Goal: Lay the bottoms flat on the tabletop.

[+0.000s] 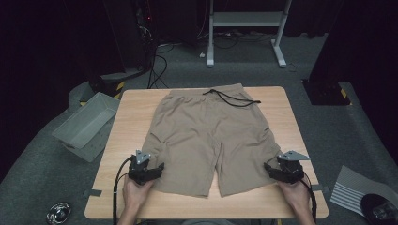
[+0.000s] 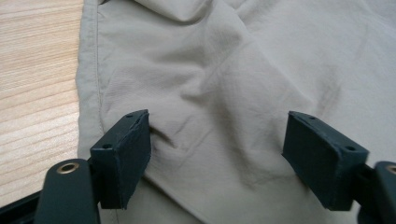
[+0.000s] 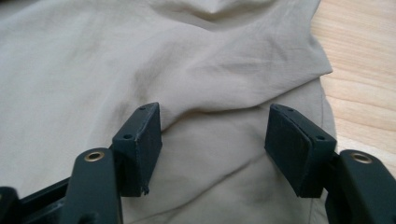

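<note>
The khaki shorts (image 1: pixel 211 140) lie flat, waistband toward the table's (image 1: pixel 136 108) far edge. My left gripper (image 1: pixel 149 169) and right gripper (image 1: pixel 280 169) hover open over the outer leg hems, nothing pinched yet.

The shorts (image 1: pixel 212 138) lie flat on the table (image 1: pixel 131 110), waistband at the far edge, leg hems toward the near edge. A drawstring (image 1: pixel 232 98) rests on the waistband, trailing right. The left gripper (image 1: pixel 152 172) sits at the outer side of the left leg, the right gripper (image 1: pixel 274 171) at the outer side of the right leg — both near the hems. Left of the table, on the floor, stands a bin (image 1: pixel 87 124); far behind it, a frame (image 1: pixel 246 28).
</note>
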{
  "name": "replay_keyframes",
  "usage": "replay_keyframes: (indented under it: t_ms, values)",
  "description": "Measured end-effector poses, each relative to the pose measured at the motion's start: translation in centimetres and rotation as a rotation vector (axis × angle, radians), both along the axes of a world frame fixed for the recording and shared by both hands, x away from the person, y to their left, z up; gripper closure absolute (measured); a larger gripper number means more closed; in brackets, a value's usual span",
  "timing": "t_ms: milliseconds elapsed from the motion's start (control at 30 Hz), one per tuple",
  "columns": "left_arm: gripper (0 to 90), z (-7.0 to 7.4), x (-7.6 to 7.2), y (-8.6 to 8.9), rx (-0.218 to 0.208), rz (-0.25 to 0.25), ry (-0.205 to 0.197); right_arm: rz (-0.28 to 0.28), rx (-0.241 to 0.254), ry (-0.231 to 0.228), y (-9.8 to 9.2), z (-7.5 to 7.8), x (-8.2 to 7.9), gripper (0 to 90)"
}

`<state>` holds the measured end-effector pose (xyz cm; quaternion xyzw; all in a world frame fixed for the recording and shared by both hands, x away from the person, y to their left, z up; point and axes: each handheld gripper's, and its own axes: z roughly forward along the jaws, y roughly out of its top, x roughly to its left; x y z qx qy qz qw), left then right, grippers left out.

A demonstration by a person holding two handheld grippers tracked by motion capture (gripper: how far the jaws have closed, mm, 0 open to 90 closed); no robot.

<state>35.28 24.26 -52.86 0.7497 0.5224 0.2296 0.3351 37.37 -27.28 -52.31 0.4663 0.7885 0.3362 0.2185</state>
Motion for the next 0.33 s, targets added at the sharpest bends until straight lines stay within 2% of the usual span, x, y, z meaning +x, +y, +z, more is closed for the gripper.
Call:
replay_keyframes:
  t_ms: [100,333]
  values:
    - [22.9,-0.02,-0.03,-0.05,0.003,0.007,-0.003,-0.001,0.014,0.012,-0.16,-0.01,0.12,35.4]
    - [22.9,-0.01,-0.05,-0.05,0.002,0.01,-0.003,0.0,0.008,0.008,-0.14,-0.01,0.11,35.2]
